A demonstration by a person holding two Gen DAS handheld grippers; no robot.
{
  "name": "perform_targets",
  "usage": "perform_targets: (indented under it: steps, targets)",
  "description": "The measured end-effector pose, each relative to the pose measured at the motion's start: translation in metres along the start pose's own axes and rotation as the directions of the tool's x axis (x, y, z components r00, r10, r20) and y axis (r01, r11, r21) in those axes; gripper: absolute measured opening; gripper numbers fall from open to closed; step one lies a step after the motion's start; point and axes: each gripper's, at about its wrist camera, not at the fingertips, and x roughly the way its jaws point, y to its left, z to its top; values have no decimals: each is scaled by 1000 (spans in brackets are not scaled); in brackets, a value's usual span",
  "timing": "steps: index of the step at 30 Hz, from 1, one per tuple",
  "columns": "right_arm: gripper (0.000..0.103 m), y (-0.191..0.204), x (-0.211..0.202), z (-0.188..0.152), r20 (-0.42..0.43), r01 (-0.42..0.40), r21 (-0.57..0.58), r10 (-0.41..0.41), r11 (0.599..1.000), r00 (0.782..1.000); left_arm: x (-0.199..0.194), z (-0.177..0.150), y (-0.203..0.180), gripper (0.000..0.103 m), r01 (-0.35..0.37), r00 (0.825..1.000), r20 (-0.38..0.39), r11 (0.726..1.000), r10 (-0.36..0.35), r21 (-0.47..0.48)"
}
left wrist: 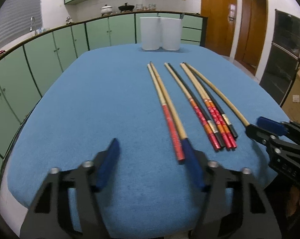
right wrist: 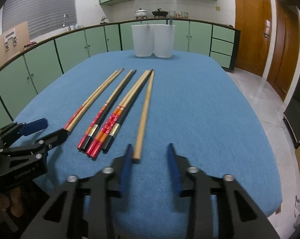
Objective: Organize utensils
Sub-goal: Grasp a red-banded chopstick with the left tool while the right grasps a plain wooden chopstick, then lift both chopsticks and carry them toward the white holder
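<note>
Several chopsticks lie side by side on a blue tablecloth [left wrist: 90, 109]. At the left is a pair: one red-handled [left wrist: 170, 127], one plain wooden [left wrist: 174, 117]. In the middle lie red-and-orange and black ones [left wrist: 213, 117]. At the right lies a plain wooden chopstick [right wrist: 143, 113]. My left gripper [left wrist: 151, 145] is open, its right finger touching the near end of the left pair. My right gripper [right wrist: 150, 149] is open, its left finger beside the near end of the plain chopstick. Two white holders [left wrist: 160, 33] stand at the far edge, also in the right wrist view [right wrist: 152, 40].
Green kitchen cabinets [left wrist: 50, 55] run behind and left of the table. Wooden doors [right wrist: 269, 35] are at the right. The right gripper shows at the right edge of the left wrist view [left wrist: 267, 128]; the left gripper shows at the left of the right wrist view [right wrist: 48, 130].
</note>
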Motion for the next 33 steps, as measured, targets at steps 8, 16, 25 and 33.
perform_targets:
  steps: [8,16,25,33]
  targets:
    - [7,-6,1,2,9,30,32,-31,999,999,-1,-1,3,5,27,999,19,999,-26,-25]
    - [7,-18,-2,1,7,68,82,-68,994,998,-3,-1,16,6,-17,1000,22,997,18,-74]
    - [9,-15,-4,-4,6,50,47,-50,998,999,-4,-3,22,54,-29,999,10,997,30,-70]
    - [7,-13,-9,1,4,36,48,-36,998,999,-6,1,25,5,57,998,4,996,-57,-74]
